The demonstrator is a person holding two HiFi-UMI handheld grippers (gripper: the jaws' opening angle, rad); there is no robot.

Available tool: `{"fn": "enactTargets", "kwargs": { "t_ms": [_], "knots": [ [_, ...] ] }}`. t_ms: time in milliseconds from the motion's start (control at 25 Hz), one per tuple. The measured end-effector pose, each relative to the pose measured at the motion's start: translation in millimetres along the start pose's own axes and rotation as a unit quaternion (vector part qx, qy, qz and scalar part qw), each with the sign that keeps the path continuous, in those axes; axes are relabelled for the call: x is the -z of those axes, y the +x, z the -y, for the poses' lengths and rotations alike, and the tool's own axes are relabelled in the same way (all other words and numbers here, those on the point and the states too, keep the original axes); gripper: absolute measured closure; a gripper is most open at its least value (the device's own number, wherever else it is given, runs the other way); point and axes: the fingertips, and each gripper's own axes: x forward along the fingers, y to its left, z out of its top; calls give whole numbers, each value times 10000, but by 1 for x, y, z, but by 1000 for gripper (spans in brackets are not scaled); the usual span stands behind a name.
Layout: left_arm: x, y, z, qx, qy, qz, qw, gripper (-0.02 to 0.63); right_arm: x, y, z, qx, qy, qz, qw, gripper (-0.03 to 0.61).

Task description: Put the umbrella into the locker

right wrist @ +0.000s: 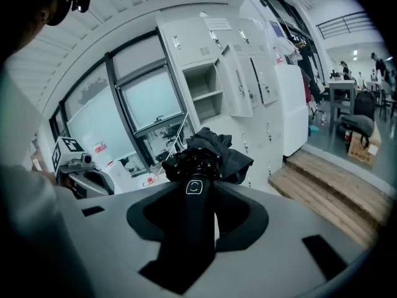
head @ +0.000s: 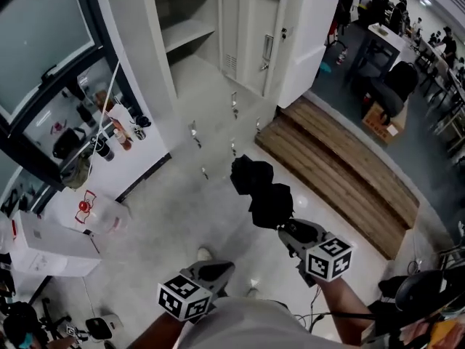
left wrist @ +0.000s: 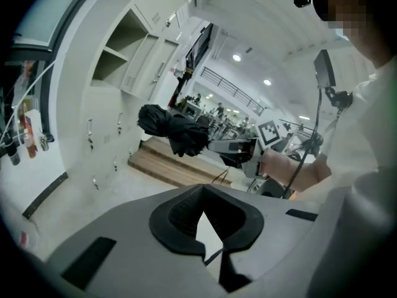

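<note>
Pale speckled floor (head: 182,209) runs to a bank of white metal lockers (head: 305,42). One locker (head: 185,31) stands with its door swung wide and a bare shelf inside. A slatted wooden step (head: 341,173) lies to the right of it, and a dark-framed window (head: 43,42) to the left.

Writing: the only mark that can be made out is a small rounded-square logo (right wrist: 194,187) with a curved line, on the umbrella handle (right wrist: 192,228). It shows in the right gripper view alone. A white box (head: 94,213) by the window carries a red label, too small to read.

The umbrella (head: 261,187) is black, folded, its fabric bunched and creased, with a smooth matt handle. The right gripper (head: 290,231) clamps that handle between widely spread jaws, and the canopy projects beyond the tips. It is carried above the floor, well short of the locker.

The left gripper (head: 211,271) has its jaws close together with only a thin wedge of light between them, and nothing is held there. Its view shows the umbrella (left wrist: 173,129) side-on against the step.
</note>
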Motion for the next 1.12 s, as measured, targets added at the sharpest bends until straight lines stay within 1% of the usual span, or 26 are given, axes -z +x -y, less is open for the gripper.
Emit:
{"fn": "enactTargets", "kwargs": {
  "t_ms": [200, 440, 560, 640, 920, 1120],
  "knots": [
    [-54, -13, -66, 294, 369, -129, 9988, 604, -72, 69, 8, 277, -105, 304, 9991, 423],
    [-98, -30, -131, 521, 857, -448, 9939, 603, -153, 152, 18, 475, -199, 678, 9964, 422],
    [-118, -33, -154, 570, 811, -393, 9943, 603, -188, 194, 25, 446, -285, 711, 9961, 422],
    [-134, -32, -170, 524, 777, -314, 9951, 603, -212, 219, 32, 392, -367, 750, 9957, 422],
    [-193, -18, -229, 151, 558, -130, 9982, 604, -287, 305, 65, 204, -727, 723, 9945, 422],
    [-244, 1, -266, -120, 344, 102, 9993, 604, -337, 371, 85, -81, -1122, 630, 9917, 422]
  ]
}}
